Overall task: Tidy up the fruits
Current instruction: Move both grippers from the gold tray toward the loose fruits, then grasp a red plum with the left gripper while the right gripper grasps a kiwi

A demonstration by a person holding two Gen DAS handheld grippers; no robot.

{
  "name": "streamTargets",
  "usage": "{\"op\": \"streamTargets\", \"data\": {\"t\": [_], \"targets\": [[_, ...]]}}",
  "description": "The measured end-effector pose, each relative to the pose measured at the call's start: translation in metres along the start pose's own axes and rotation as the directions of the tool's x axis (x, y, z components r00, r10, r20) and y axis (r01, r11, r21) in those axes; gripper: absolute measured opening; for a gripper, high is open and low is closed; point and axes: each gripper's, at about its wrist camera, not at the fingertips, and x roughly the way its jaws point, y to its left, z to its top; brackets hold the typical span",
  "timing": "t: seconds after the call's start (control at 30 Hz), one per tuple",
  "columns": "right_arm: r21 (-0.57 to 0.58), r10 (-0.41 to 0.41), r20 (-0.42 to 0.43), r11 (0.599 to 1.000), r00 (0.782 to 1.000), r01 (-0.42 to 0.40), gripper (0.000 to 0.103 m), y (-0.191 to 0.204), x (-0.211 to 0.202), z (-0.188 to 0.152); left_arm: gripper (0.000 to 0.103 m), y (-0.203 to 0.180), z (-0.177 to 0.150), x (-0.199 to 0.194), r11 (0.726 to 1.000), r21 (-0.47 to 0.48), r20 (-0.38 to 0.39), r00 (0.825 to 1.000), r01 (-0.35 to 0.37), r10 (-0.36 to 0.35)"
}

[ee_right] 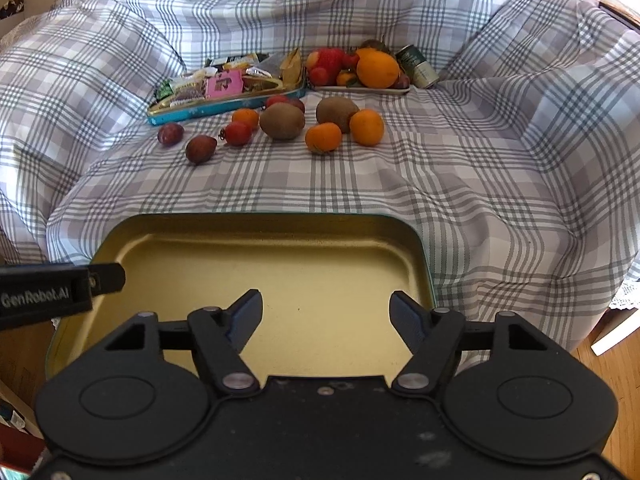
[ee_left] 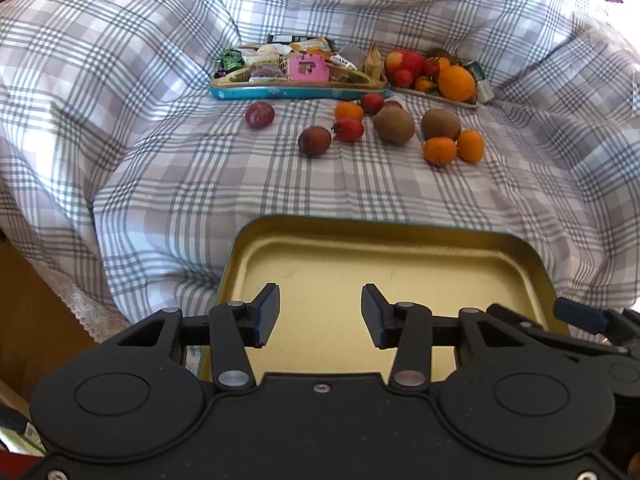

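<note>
A shallow gold metal tin lid (ee_left: 400,248) with rounded corners lies near, on a rumpled grey plaid cloth (ee_left: 160,184). Both the left tool (ee_left: 320,314) and right tool (ee_right: 326,320) hover over it, jaws apart, gripping nothing. Farther off, loose round fruits (ee_right: 282,121) lie before a blue snack tin (ee_left: 296,92) and a fruit plate (ee_right: 360,90).

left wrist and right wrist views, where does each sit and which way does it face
Left wrist: on the left gripper, angled down over the gold tin toward loose fruit; its open fingers show.
Right wrist: on the right gripper, same downward aim; open fingers show.
Shared: the gold tin, two kiwis, snack tin, checked cloth.
</note>
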Motion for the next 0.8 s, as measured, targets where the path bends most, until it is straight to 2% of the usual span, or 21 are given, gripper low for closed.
{"op": "streamTargets", "data": {"t": [0.27,0.43,0.53,0.7,0.8], "targets": [[0.027,0.023,0.009,0.999,1.000,-0.023,0.074,-0.003,0.012,0.027,0.052,0.019,0.036,0.013,0.998,-0.049,0.012,0.999,0.033,-0.033],[0.030,0.004,0.025,1.000,1.000,-0.005,0.074,-0.010,0.027,0.055,0.052,0.022,0.061,0.030,1.000,-0.001,0.044,0.999,-0.024,0.024],[0.049,-0.004,0.032,0.999,0.999,0.002,0.074,-0.016,0.040,0.072,0.052,0.027,0.078,0.043,1.000,0.004,0.058,0.998,-0.012,0.011],[0.095,-0.018,0.042,0.995,0.999,0.014,0.074,-0.029,0.063,0.100,0.052,0.035,0.104,0.069,0.998,0.026,0.097,0.994,-0.053,0.050],[0.102,-0.033,0.045,0.994,0.998,0.028,0.074,-0.035,0.079,0.114,0.052,0.040,0.118,0.088,0.997,0.030,0.091,0.994,-0.066,0.063]]}}
